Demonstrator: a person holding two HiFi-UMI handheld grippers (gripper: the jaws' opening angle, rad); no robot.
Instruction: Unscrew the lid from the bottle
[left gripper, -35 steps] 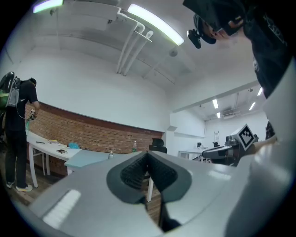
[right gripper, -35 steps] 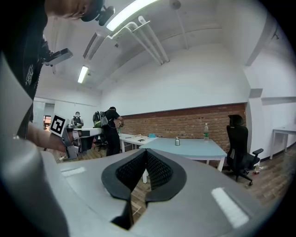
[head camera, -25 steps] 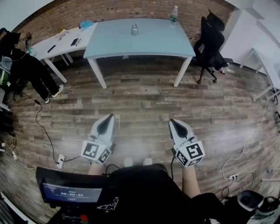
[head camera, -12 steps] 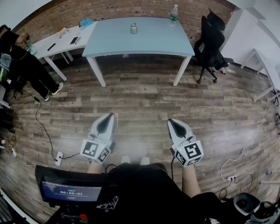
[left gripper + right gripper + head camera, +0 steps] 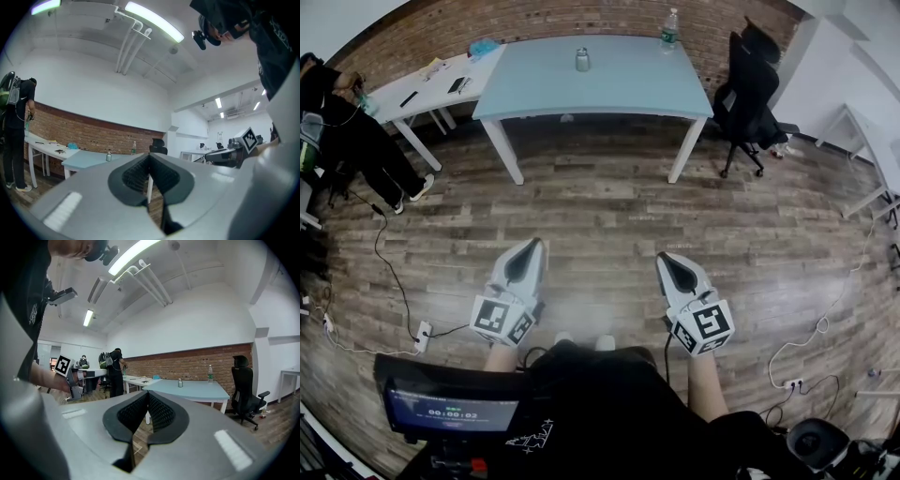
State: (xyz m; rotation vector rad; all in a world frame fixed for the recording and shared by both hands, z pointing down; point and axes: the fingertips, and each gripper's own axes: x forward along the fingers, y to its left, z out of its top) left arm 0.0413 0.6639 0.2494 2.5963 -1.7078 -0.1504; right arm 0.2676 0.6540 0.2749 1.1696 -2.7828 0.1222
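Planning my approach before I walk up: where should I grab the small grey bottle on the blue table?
Probably its body, below the lid, coming level from the near side: the small grey bottle stands upright on the blue table, nothing beside it. Leave the lid free for unscrewing.

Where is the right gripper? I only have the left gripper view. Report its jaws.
Observer: The right gripper is level with yours, out in front of the person; its jaws are together with nothing between them.
Operator: Tell me what lies on the floor to my left.
Observer: A power strip with a cable running from it, left of the left gripper.
Operator: Place the small bottle for me.
Observer: In the head view the small bottle stands near the far edge of the blue table, about midway along.
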